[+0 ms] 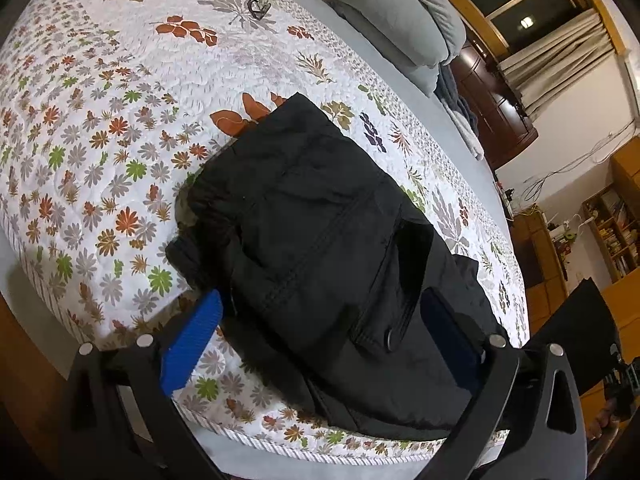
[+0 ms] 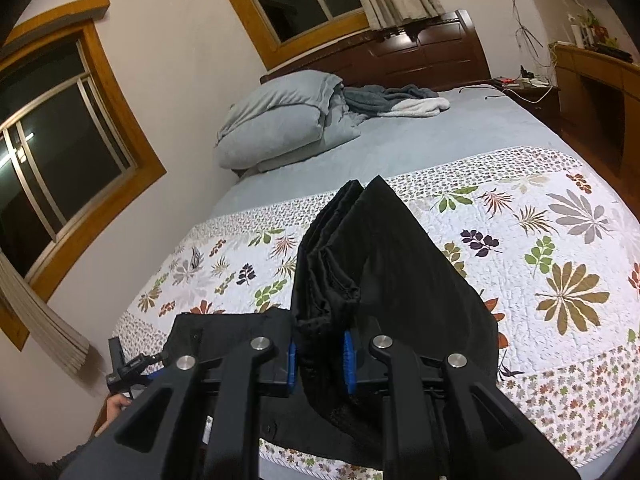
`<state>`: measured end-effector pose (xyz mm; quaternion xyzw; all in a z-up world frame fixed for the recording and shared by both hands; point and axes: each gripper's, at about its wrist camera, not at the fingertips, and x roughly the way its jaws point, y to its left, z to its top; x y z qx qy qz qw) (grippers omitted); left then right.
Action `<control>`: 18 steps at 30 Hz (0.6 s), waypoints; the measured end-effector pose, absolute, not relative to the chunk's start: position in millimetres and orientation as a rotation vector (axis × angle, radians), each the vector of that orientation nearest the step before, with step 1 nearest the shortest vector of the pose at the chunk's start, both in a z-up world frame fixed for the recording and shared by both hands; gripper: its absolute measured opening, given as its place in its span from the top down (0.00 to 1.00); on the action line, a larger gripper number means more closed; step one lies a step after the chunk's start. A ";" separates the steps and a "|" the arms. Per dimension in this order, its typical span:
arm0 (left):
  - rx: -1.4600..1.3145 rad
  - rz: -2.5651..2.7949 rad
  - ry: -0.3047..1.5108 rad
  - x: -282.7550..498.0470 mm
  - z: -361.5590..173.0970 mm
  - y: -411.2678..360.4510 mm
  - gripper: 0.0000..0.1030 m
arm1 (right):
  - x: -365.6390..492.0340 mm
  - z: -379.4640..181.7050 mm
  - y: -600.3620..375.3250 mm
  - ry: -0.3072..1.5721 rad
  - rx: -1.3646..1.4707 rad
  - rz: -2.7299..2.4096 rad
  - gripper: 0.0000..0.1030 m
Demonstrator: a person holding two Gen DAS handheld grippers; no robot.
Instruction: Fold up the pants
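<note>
The black pants (image 1: 312,240) lie on the floral quilt (image 1: 100,120), partly folded, near the bed's front edge. My left gripper (image 1: 320,340) is open, its blue pads (image 1: 192,340) wide apart on either side of the pants' near end, holding nothing. My right gripper (image 2: 320,356) is shut on a bunched end of the pants (image 2: 380,264) and holds it lifted above the quilt (image 2: 560,280). The lifted cloth hangs in folds between the pads. The left gripper shows at the lower left of the right wrist view (image 2: 124,368).
A grey folded duvet (image 2: 280,128) and a blanket (image 2: 400,100) lie at the head of the bed. Glasses (image 1: 258,6) rest on the quilt's far side. A wooden headboard (image 2: 420,56), a nightstand and shelves stand beyond.
</note>
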<state>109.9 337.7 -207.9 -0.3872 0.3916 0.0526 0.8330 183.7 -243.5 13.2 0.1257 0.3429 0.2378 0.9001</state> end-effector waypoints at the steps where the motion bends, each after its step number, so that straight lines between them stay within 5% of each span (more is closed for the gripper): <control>1: -0.823 0.110 0.828 109.8 -207.9 338.0 0.04 | 183.7 12.4 -240.1 0.711 0.251 0.492 0.83; 18: -0.881 0.107 0.826 100.0 -220.5 343.3 0.04 | 170.4 -38.7 -156.3 0.764 0.087 0.480 0.84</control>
